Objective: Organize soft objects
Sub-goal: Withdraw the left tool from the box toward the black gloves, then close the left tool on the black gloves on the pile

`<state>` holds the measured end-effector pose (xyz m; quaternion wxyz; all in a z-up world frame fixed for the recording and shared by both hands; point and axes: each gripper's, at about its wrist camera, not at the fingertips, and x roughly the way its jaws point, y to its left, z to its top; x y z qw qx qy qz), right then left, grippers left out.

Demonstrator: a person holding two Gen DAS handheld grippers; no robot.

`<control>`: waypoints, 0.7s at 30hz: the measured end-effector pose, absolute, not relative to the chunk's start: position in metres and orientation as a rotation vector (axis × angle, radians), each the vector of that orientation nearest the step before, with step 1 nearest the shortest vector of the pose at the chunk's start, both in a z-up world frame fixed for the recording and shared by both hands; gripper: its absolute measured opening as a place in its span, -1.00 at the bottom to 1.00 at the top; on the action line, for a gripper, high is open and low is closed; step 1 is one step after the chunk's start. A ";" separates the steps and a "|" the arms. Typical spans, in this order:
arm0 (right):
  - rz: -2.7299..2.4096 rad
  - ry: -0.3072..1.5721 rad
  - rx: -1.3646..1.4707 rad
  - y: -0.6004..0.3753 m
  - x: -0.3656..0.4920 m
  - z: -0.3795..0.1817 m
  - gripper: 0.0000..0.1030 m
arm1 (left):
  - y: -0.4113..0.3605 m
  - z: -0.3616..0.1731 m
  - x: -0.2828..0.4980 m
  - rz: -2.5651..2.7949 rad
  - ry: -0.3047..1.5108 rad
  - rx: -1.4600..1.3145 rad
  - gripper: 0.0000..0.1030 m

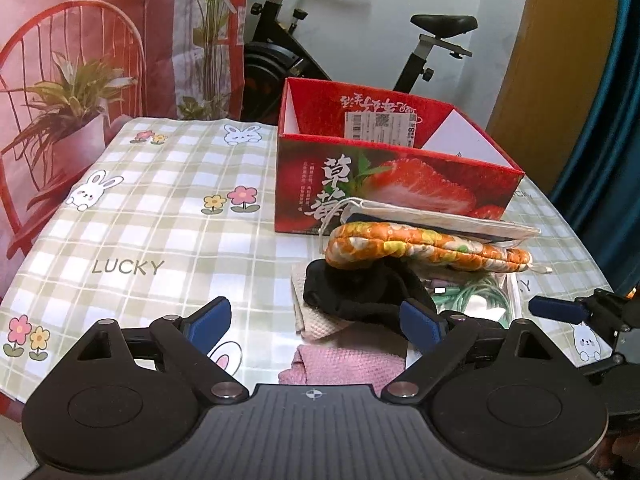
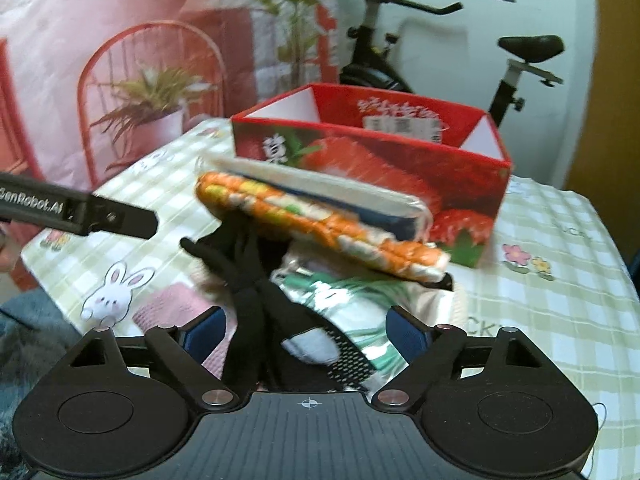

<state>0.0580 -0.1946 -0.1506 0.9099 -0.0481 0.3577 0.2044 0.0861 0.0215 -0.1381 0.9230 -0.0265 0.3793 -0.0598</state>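
A heap of soft things lies in front of an open red strawberry box (image 1: 392, 184) on the checked tablecloth. On top is an orange flowered oven mitt (image 1: 424, 250) with a white pouch (image 1: 436, 218) on it. Under them lie a black cloth (image 1: 360, 296), a beige cloth (image 1: 316, 320) and a pink towel (image 1: 340, 364). My left gripper (image 1: 320, 320) is open just before the black cloth. My right gripper (image 2: 304, 336) is open, with the black cloth (image 2: 256, 280) and a green-and-white packet (image 2: 352, 308) between its fingers. The mitt (image 2: 320, 224) and box (image 2: 400, 168) show behind.
Green cables in a clear packet (image 1: 480, 296) lie right of the heap. The right gripper's finger (image 1: 560, 308) shows at the right edge of the left wrist view. An exercise bike (image 1: 360, 40) stands behind the table. A red-chair backdrop (image 1: 80, 80) hangs at left.
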 end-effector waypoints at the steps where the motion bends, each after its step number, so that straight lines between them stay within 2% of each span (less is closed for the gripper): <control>1: 0.429 0.744 -0.100 -0.193 0.058 -0.151 0.65 | 0.022 -0.138 0.086 -0.122 0.780 -0.057 0.79; 5: 0.449 0.776 -0.094 -0.192 0.059 -0.155 0.64 | 0.024 -0.140 0.088 -0.119 0.787 -0.069 0.79; 10: 0.482 0.828 -0.109 -0.189 0.061 -0.165 0.47 | 0.022 -0.141 0.088 -0.122 0.797 -0.070 0.79; 15: 0.482 0.867 -0.099 -0.190 0.064 -0.171 0.13 | 0.023 -0.143 0.089 -0.129 0.802 -0.079 0.79; 19: 0.454 0.862 -0.068 -0.198 0.066 -0.171 -0.31 | 0.025 -0.144 0.089 -0.133 0.804 -0.088 0.78; 21: 0.446 0.853 -0.054 -0.202 0.067 -0.170 -0.39 | 0.024 -0.144 0.090 -0.134 0.804 -0.090 0.77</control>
